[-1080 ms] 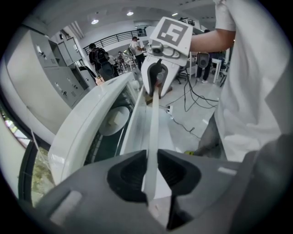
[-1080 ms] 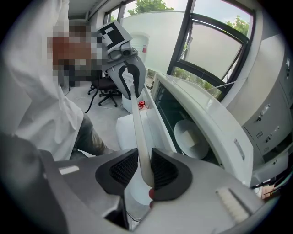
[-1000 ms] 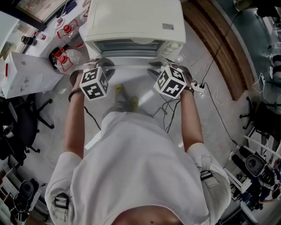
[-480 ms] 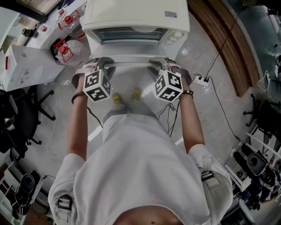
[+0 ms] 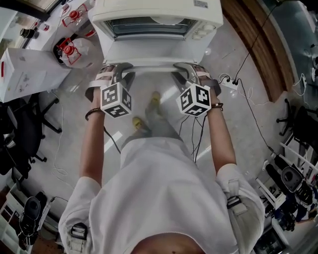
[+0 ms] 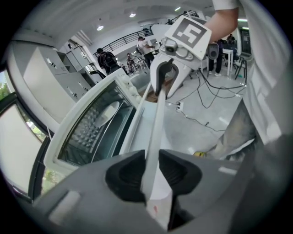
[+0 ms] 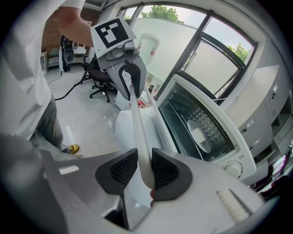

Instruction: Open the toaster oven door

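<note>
No legible text; label (image 5: pixel 200 4) on toaster oven (image 5: pixel 149 10) unreadable.

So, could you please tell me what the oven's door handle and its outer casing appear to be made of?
Door handle: a smooth off-white bar with a soft sheen and rounded edges. It is likely moulded plastic, though painted metal is possible.
Toaster oven casing: flat white panels with crisp edges and an even, low-gloss coat. It is probably painted sheet metal, but the look alone cannot confirm that.
</note>
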Available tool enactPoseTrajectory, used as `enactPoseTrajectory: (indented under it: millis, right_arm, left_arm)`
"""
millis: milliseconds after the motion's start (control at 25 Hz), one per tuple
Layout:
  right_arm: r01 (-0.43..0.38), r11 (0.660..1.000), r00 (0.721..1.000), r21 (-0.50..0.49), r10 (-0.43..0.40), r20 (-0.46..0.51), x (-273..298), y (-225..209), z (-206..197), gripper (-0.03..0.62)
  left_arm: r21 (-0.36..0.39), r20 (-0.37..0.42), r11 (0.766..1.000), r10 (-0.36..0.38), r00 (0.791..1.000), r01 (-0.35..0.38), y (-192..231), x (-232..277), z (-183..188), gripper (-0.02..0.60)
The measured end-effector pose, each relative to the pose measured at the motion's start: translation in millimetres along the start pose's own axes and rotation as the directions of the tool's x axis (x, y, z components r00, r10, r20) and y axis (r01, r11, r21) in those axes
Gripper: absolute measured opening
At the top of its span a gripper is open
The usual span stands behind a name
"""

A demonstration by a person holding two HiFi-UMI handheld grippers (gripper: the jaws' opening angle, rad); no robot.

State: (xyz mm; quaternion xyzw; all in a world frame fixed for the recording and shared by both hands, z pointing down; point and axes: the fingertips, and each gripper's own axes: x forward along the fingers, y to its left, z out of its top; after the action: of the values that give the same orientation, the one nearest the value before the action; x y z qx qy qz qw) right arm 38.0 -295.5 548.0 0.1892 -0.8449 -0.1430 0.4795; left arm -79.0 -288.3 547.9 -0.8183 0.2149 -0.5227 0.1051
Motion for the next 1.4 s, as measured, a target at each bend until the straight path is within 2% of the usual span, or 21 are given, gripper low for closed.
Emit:
enactPoseTrajectory:
  millis: [360, 680, 960, 1200, 1400]
  right_arm:
    - [0.132, 0.991, 0.991, -0.026, -0.132, 0.017, 14, 34, -17, 0.094]
    - [0.263, 0.963, 0.965, -0.051, -0.262, 0.030, 33, 62, -38, 0.094]
    - [0.370, 0.927, 0.929, -0.061, -0.368, 0.040, 60, 89, -53, 0.092]
    - [0.441, 0.893, 0.898, -0.096, -0.439, 0.043, 84, 111, -68, 0.094]
    - [0.507, 0.855, 0.862, -0.110, -0.506, 0.038, 101, 120, -81, 0.094]
  left_arm:
    - [0.035, 0.040, 0.994, 0.101, 0.994, -0.102, -36, 16, -14, 0.089]
    - [0.078, 0.073, 0.974, 0.208, 0.975, -0.213, -65, 39, -27, 0.088]
    - [0.118, 0.094, 0.939, 0.312, 0.945, -0.322, -89, 65, -48, 0.087]
    - [0.142, 0.124, 0.920, 0.350, 0.929, -0.365, -114, 90, -66, 0.115]
    - [0.164, 0.150, 0.881, 0.423, 0.894, -0.444, -121, 110, -74, 0.112]
